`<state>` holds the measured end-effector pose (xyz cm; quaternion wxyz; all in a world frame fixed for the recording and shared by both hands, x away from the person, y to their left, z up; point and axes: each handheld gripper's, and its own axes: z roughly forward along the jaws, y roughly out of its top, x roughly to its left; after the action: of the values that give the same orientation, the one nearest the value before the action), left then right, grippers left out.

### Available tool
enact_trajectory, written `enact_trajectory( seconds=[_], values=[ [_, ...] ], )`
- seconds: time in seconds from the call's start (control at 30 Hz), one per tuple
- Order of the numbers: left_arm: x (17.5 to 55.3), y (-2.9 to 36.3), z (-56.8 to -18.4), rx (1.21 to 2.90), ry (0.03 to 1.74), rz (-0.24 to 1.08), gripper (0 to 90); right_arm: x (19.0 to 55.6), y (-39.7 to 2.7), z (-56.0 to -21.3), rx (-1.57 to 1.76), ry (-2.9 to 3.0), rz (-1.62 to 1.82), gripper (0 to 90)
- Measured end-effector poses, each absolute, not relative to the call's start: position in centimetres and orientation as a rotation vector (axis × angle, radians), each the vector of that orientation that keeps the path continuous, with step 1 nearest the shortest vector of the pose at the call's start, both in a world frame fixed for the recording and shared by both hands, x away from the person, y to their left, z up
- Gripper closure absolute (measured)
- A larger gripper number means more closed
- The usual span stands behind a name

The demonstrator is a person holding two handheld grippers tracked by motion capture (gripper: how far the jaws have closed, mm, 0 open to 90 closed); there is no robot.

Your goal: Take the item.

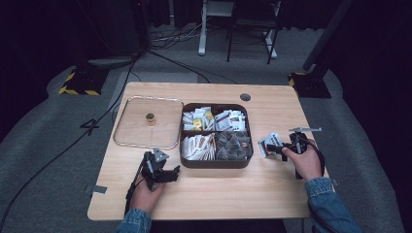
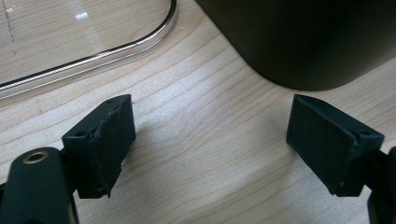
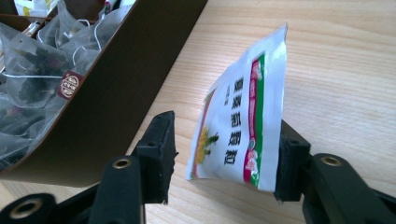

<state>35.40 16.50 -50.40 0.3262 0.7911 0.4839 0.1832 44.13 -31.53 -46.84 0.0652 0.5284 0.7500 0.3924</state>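
Both hands sit low in the high view: left gripper (image 1: 172, 174) parked before the dark box (image 1: 214, 164), right gripper (image 1: 272, 145) beside the box's right wall with a white sachet (image 1: 270, 144) at its tip. Left gripper view now: jaws spread wide over bare table (image 2: 205, 140), clear lid (image 2: 93, 56) beyond. Right gripper view: jaws part-open, the sachet (image 3: 243, 126) standing between them, leaning on one pad, clear of the other, tea bags (image 3: 37, 70) inside the box
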Motion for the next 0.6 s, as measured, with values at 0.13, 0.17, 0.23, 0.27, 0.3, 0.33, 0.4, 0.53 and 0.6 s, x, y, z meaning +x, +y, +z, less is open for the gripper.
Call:
enact_trajectory(
  seconds=[0.13, 0.17, 0.23, 0.27, 0.3, 0.33, 0.4, 0.53, 0.6],
  values=[
    [35.4, 16.5, -50.4, 2.073, 1.268, 0.481, 16.1, 44.2, -32.4, -46.4, 1.61, 2.238, 1.154, 43.1],
    [35.4, 16.5, -50.4, 2.072, 1.268, 0.48, 16.0, 44.2, -32.7, -46.3, 1.613, 2.242, 1.128, 41.7],
    [35.4, 16.5, -50.4, 2.075, 1.267, 0.481, 16.0, 44.1, -33.1, -46.3, 1.622, 2.237, 1.105, 41.5],
    [35.4, 16.5, -50.4, 2.075, 1.267, 0.481, 16.0, 44.1, -33.1, -46.3, 1.622, 2.237, 1.105, 41.5],
    [35.4, 16.5, -50.4, 2.075, 1.267, 0.481, 16.0, 44.0, -33.8, -46.2, 1.639, 2.215, 1.094, 40.9],
    [35.4, 16.5, -50.4, 2.075, 1.267, 0.481, 16.0, 44.0, -33.8, -46.2, 1.639, 2.215, 1.094, 40.9],
    [35.4, 16.5, -50.4, 2.075, 1.267, 0.481, 16.0, 43.9, -34.4, -46.1, 1.646, 2.196, 1.081, 40.9],
    [35.4, 16.5, -50.4, 2.075, 1.266, 0.482, 16.0, 43.5, -35.0, -45.7, 1.621, 2.166, 1.106, 41.1],
    [35.4, 16.5, -50.4, 2.074, 1.267, 0.481, 16.0, 43.4, -35.0, -45.6, 1.609, 2.165, 1.115, 41.1]
  ],
)
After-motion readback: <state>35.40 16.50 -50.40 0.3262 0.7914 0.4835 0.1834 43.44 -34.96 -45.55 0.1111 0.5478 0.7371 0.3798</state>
